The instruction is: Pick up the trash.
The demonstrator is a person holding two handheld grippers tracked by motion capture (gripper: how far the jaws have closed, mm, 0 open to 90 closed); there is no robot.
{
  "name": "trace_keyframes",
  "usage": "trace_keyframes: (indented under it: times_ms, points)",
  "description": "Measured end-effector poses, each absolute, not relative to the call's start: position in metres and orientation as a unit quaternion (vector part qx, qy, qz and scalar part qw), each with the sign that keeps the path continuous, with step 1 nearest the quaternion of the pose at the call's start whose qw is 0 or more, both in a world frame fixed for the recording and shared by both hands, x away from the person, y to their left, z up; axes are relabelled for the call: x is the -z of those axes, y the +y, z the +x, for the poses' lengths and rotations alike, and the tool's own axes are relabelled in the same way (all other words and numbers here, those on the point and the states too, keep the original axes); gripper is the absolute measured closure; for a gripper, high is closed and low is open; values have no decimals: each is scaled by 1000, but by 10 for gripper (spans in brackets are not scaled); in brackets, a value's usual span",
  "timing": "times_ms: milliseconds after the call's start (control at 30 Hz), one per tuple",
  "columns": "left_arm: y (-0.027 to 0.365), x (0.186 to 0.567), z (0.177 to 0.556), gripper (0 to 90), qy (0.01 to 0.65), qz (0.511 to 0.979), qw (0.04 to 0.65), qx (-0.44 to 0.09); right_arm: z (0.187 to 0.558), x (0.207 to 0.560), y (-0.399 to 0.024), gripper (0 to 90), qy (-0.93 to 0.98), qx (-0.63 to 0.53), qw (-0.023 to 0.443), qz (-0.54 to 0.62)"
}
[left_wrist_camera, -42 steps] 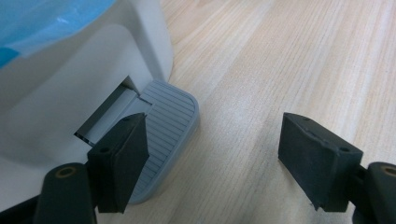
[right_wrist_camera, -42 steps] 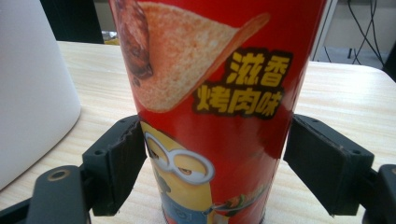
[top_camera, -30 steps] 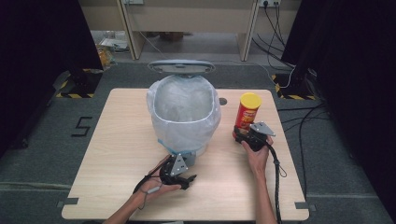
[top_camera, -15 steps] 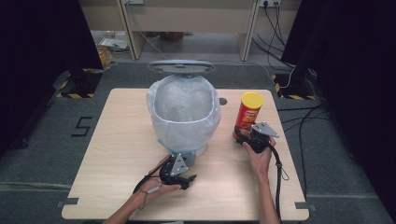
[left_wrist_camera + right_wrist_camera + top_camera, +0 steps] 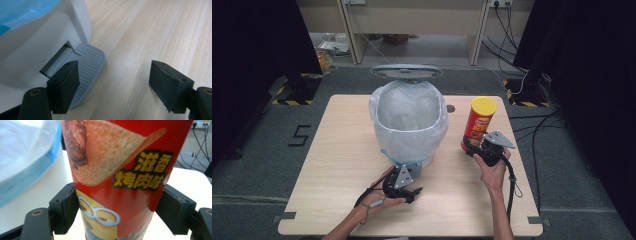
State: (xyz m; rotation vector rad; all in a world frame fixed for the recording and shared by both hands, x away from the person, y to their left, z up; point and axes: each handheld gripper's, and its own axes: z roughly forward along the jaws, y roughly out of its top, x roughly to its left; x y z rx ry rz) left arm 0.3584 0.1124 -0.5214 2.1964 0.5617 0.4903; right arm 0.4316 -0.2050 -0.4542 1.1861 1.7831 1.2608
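A white pedal bin (image 5: pixel 409 120) lined with a pale blue bag stands mid-table, its grey lid (image 5: pixel 406 72) raised behind it. My left gripper (image 5: pixel 408 182) sits at the bin's near foot. In the left gripper view it (image 5: pixel 120 85) is open, with one jaw lying over the ribbed grey pedal (image 5: pixel 91 62) and bare wood under the other. A red crisp can (image 5: pixel 478 120) with a yellow cap is held upright to the right of the bin. My right gripper (image 5: pixel 473 146) is shut on its lower part, and both pads press the can (image 5: pixel 125 170) in the right gripper view.
The wooden table (image 5: pixel 337 150) has free room on its left half and along the front edge. A small dark hole (image 5: pixel 450 108) marks the top behind the can. Cables (image 5: pixel 537 125) run over the floor at the right.
My right gripper has risen slightly with the can in it. The left gripper has stayed at the pedal.
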Motion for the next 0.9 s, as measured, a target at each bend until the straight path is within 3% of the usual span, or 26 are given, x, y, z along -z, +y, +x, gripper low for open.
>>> trace_keyframes:
  times_ms: [900]
  points:
    - [113, 521, 359, 236, 220, 868, 399, -195, 394, 391, -165, 243, 692, -514, 318, 395]
